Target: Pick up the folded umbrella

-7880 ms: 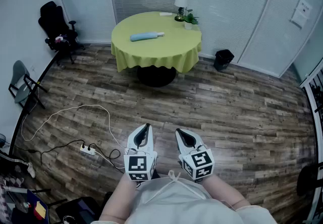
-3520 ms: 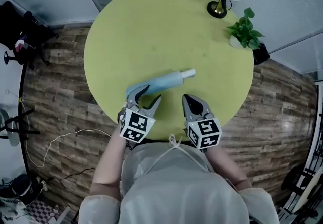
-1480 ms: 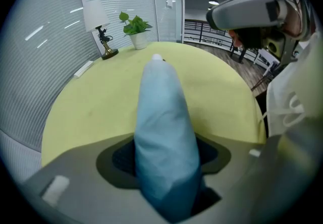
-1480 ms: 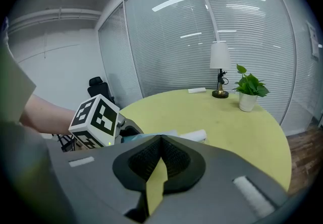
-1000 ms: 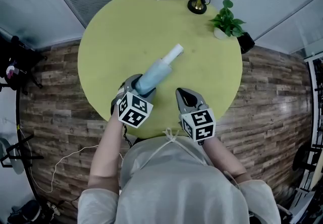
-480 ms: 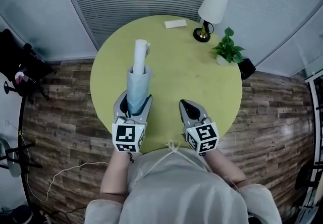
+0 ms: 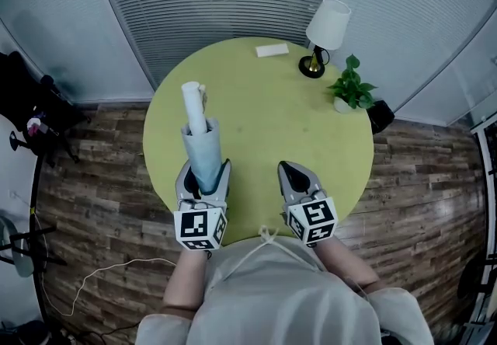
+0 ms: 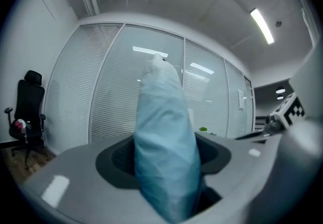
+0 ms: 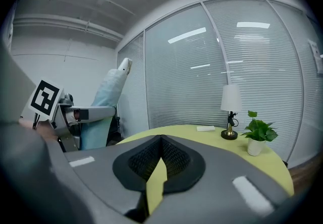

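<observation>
The folded umbrella [image 7: 203,151] is light blue with a white handle end [image 7: 192,95]. My left gripper [image 7: 203,180] is shut on its lower part and holds it above the round yellow-green table [image 7: 303,122], white end pointing away from me. In the left gripper view the umbrella [image 8: 164,132] fills the gap between the grey jaws and stands up against the blinds. My right gripper [image 7: 295,179] hovers over the table's near edge, shut with nothing in it. The right gripper view shows its tips [image 9: 160,141] meeting, with the umbrella [image 9: 108,94] at the left.
At the table's far side stand a white lamp [image 7: 326,29], a small potted plant [image 7: 349,91] and a flat white object [image 7: 272,50]. Blinds and glass walls lie behind. A black office chair [image 7: 23,95] and a white cable [image 7: 101,277] are on the wood floor at the left.
The left gripper has risen and rolled with the umbrella, whose white end swung from upper right to straight away and slightly left. The right gripper rose a little.
</observation>
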### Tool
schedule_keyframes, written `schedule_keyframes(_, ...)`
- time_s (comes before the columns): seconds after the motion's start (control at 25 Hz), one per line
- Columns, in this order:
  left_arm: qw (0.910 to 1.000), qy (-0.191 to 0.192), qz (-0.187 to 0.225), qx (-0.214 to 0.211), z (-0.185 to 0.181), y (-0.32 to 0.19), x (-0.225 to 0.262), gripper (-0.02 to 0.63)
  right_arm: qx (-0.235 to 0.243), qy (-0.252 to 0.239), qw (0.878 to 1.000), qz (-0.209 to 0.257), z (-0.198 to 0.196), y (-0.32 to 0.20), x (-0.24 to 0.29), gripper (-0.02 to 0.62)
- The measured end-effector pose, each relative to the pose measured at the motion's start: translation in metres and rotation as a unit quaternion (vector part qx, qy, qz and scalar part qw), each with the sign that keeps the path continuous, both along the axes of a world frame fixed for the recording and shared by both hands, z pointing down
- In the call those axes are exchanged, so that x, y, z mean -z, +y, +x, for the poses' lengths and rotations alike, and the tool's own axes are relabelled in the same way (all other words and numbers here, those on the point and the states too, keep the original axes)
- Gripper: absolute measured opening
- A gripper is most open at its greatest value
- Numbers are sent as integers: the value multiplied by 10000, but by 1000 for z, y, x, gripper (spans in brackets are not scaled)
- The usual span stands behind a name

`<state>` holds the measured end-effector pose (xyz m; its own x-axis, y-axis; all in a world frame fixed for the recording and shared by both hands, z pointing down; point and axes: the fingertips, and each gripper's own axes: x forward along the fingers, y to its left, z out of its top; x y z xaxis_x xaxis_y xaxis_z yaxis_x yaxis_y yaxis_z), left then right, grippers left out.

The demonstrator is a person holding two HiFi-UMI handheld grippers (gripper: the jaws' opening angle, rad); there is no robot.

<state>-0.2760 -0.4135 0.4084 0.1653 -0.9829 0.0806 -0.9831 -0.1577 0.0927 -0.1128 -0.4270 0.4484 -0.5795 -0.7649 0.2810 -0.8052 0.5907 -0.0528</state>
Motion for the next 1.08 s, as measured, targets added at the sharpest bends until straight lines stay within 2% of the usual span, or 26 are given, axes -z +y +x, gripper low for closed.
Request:
schedule_keyframes(0.64, 9997, -51, -140, -175, 8, 5, -11, 295, -24, 129, 9997, -227, -6, 10, -15, 0)
schedule_keyframes(1.08, 9996, -50, -99, -250, 10, 4, -11, 295, 93, 69, 9997, -209, -13, 10, -16, 0)
